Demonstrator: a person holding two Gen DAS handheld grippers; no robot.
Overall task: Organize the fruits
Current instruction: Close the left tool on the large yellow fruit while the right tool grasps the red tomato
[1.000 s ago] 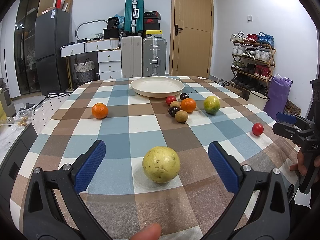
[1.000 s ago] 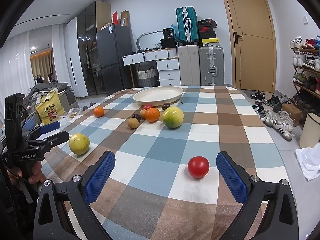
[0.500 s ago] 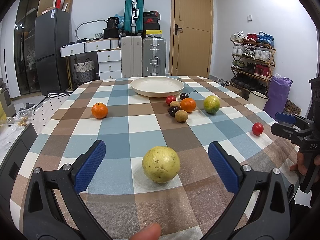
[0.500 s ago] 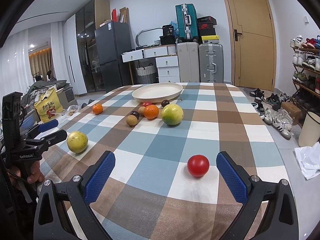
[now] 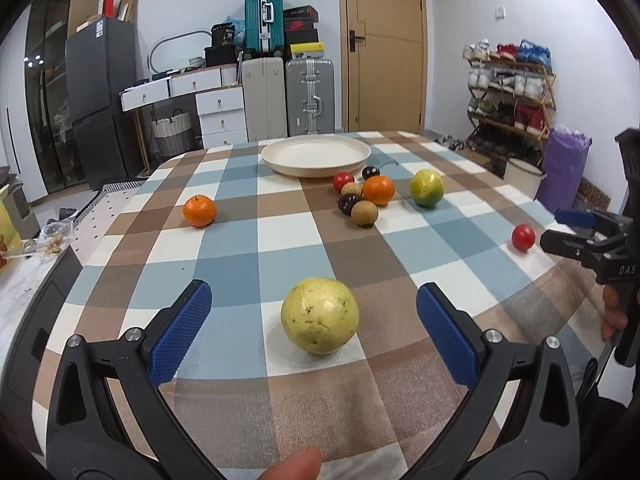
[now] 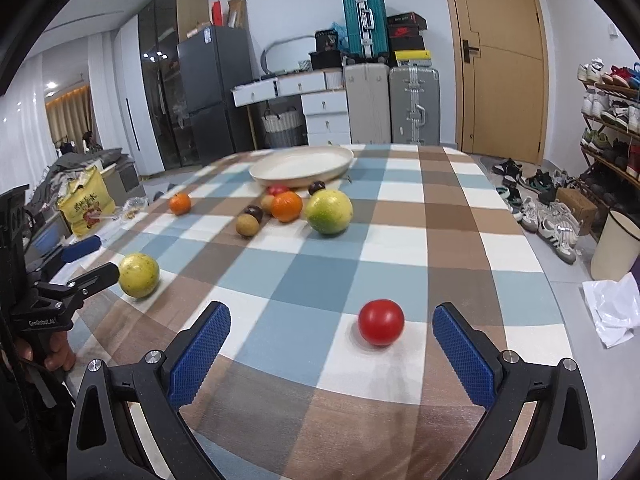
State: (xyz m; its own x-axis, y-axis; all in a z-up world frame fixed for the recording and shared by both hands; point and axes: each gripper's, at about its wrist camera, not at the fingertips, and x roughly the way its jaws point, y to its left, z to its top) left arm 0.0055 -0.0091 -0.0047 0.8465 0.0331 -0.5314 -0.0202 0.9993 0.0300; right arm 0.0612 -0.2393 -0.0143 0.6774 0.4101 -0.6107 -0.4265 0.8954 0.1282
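A yellow round fruit (image 5: 319, 315) lies on the checked tablecloth between the fingers of my open left gripper (image 5: 314, 322), untouched. A small red fruit (image 6: 380, 322) lies between the fingers of my open right gripper (image 6: 331, 344), nearer the right finger. A cream plate (image 5: 315, 155) stands empty at the far end. In front of it lie a green-yellow fruit (image 5: 427, 187), an orange (image 5: 378, 190), a red fruit (image 5: 343, 180) and several small brown and dark fruits (image 5: 364, 213). A lone orange (image 5: 199, 211) lies to the left.
The table edge runs close below both grippers. Suitcases (image 5: 288, 92), drawers and a fridge (image 5: 100, 100) stand behind the table. A shoe rack (image 5: 512, 92) and a bin (image 6: 616, 246) are on the right.
The right gripper view has shifted slightly forward and lower toward the red fruit. The left gripper has barely moved. No fruit has moved.
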